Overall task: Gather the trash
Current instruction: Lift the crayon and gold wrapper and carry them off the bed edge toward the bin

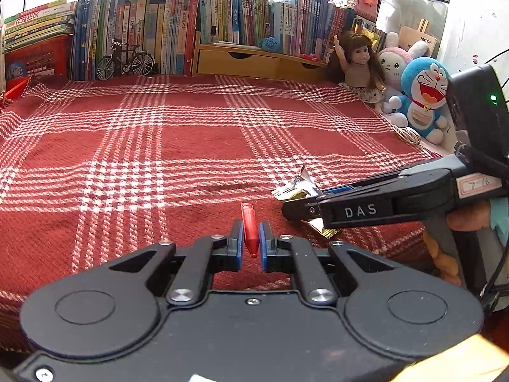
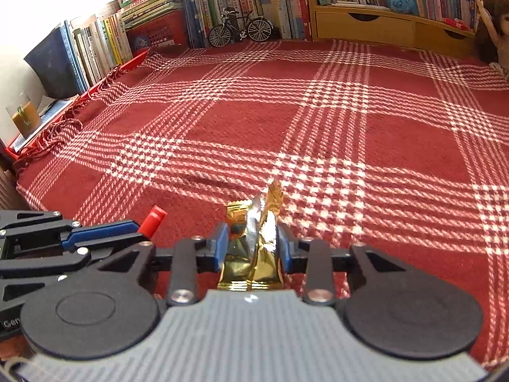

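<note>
Left wrist view shows the left claw (image 1: 251, 242) pressed together on a small red plastic piece (image 1: 249, 229) — its blue pads grip the piece at both sides, with the tapered tip pointing back toward the camera and the blunt end sticking out ahead over the red plaid cloth (image 1: 191, 146). Just to the right of this claw, the right claw (image 1: 297, 211) reaches in from the side, a hand (image 1: 467, 219) behind it on the handle, and crumpled foil shows around its tip.

Right wrist view gives the closer look: the right claw (image 2: 253, 248) pinches a gold and silver foil wrapper (image 2: 254, 251) between its blue pads, the wrapper standing up crumpled above them and its flat sealed edge lying back toward the camera. Off to this claw's left sits the left claw (image 2: 127, 232) with the red piece's end (image 2: 154, 219) poking out beyond it.

Farther ahead — well apart from both claws — a model bicycle (image 2: 240, 28) stands before a row of books (image 1: 159, 31), and a doll (image 1: 361, 63) and plush toys (image 1: 423, 95) sit at the far right.
</note>
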### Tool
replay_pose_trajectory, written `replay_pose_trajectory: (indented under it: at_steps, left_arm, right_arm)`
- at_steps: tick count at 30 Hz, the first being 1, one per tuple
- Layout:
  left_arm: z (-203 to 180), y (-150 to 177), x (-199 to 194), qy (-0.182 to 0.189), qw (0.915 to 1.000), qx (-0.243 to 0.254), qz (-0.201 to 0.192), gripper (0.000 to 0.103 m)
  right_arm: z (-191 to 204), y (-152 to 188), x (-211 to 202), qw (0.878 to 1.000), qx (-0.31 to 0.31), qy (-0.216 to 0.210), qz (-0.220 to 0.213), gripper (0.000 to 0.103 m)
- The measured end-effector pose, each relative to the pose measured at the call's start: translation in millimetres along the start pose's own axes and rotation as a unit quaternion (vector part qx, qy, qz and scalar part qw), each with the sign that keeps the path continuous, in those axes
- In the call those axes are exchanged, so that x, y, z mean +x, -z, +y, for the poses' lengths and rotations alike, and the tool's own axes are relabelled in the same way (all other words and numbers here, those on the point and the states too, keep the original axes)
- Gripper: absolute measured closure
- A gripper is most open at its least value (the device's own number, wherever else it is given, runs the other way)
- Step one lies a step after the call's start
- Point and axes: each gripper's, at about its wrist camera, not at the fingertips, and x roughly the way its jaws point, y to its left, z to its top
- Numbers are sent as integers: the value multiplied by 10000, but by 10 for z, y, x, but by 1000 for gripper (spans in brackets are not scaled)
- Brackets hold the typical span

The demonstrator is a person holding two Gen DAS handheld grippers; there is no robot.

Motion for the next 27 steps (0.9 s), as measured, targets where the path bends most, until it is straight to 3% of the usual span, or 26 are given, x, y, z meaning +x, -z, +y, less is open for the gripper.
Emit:
replay_pose_trajectory:
  at_steps: [6,15,27]
  left_arm:
    - [-32,28,-34,48,10000,14,26,93]
    - [-128,146,-137,176,9997,105,165,93]
    - [-266,442,-317,426,9969,304,581,93]
  right_arm:
    - [72,49,-151,9997,-197,-101,-82,66]
    - [61,236,-422,9993,6,-376,1,66]
    - [57,632,-575,9970,94,-561,534,66]
